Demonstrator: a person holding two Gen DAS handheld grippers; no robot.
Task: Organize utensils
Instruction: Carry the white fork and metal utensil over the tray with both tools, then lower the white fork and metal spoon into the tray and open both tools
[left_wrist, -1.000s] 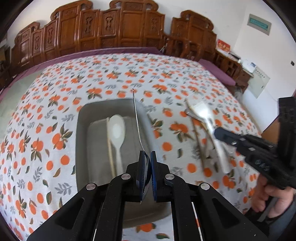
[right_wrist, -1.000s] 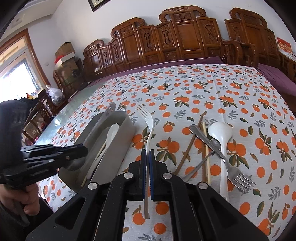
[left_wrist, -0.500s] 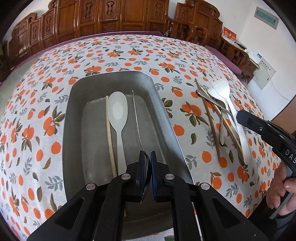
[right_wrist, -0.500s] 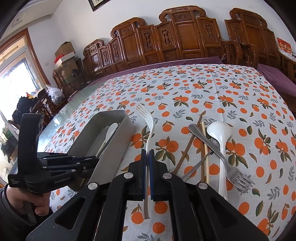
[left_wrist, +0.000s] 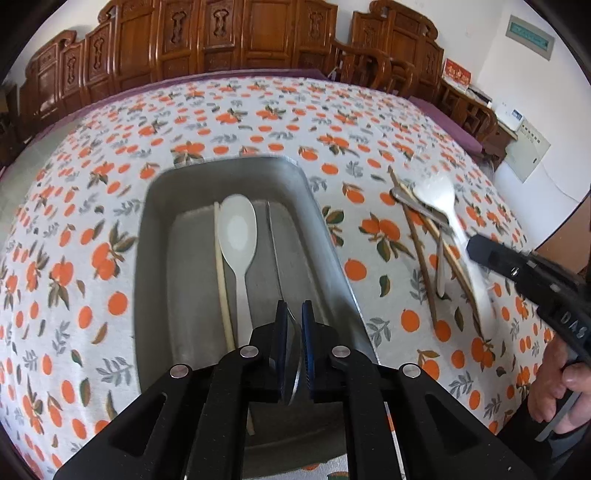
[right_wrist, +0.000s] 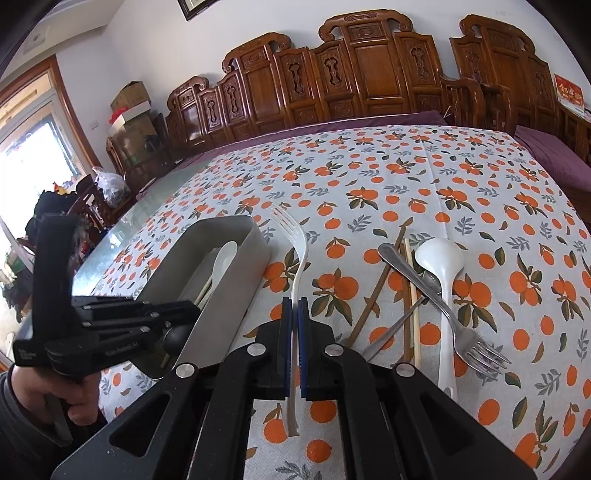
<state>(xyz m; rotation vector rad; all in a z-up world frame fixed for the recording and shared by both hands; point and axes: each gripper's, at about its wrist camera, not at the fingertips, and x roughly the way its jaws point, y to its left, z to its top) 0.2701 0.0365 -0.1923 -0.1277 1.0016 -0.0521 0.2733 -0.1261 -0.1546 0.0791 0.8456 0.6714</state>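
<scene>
Left gripper (left_wrist: 292, 314) sits over the near end of the metal tray (left_wrist: 328, 236), jaws narrow around a thin metal utensil (left_wrist: 275, 243) seen edge-on; can't tell if the pads actually clamp it. Tray also holds a white spoon (left_wrist: 237, 236) and a pale chopstick (left_wrist: 221, 273). Right gripper (right_wrist: 294, 314) pinches a white plastic fork (right_wrist: 297, 254), just right of the tray; a second white spoon (right_wrist: 443, 273), a metal fork (right_wrist: 443, 310) and chopsticks (right_wrist: 376, 291) lie piled further right on the tablecloth (right_wrist: 480, 184).

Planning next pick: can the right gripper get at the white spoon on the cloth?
Probably not yet: the right gripper has its jaws shut on the white fork. The white spoon lies bowl uncovered, but a metal fork crosses its handle.
</scene>
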